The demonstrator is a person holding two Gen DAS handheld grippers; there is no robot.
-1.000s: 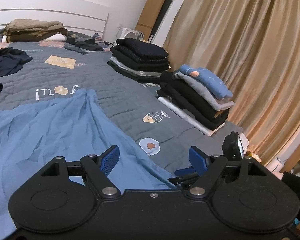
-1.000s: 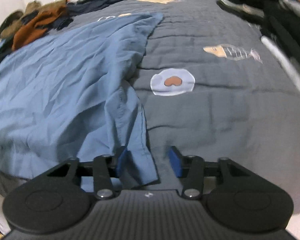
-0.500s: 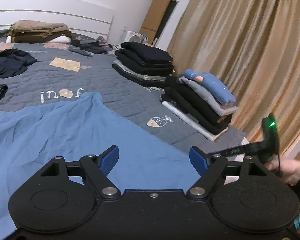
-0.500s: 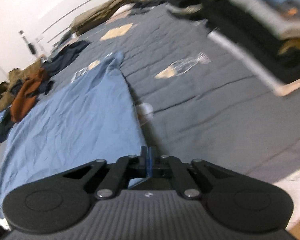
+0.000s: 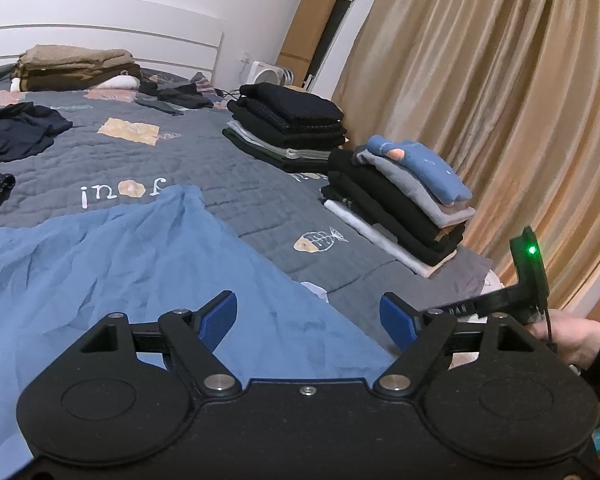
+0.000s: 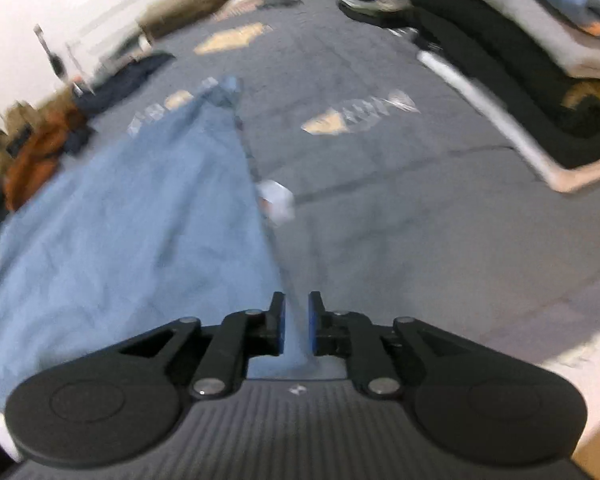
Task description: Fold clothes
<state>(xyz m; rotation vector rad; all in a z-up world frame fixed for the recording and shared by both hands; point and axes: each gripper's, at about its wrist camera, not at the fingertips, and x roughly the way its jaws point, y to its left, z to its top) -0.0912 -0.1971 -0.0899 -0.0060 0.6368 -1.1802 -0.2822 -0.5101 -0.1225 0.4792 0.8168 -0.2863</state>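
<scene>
A large blue cloth [image 5: 120,264] lies spread over the grey quilted bed [image 5: 220,168], one corner reaching toward the "joui" lettering. My left gripper [image 5: 308,320] hovers open above its near edge, nothing between the blue pads. In the right wrist view, which is blurred, the same blue cloth [image 6: 140,220] runs up from my right gripper [image 6: 296,320]. Its jaws are opening with a narrow gap, and the cloth's edge still sits between them. The right tool's body [image 5: 528,280], with a green light, and the hand [image 5: 572,336] holding it show at the left wrist view's right edge.
Two stacks of folded clothes [image 5: 288,128] [image 5: 400,200] stand along the bed's right side beside a tan curtain [image 5: 500,100]. Loose dark garments [image 5: 16,136] and a brown folded pile [image 5: 72,66] lie near the headboard. Orange and brown clothes [image 6: 32,160] are heaped at the far left.
The right gripper closed on the blue cloth's near edge, lifted and pulled it out straight, and now its jaws have parted slightly. The left gripper stayed where it was, open.
</scene>
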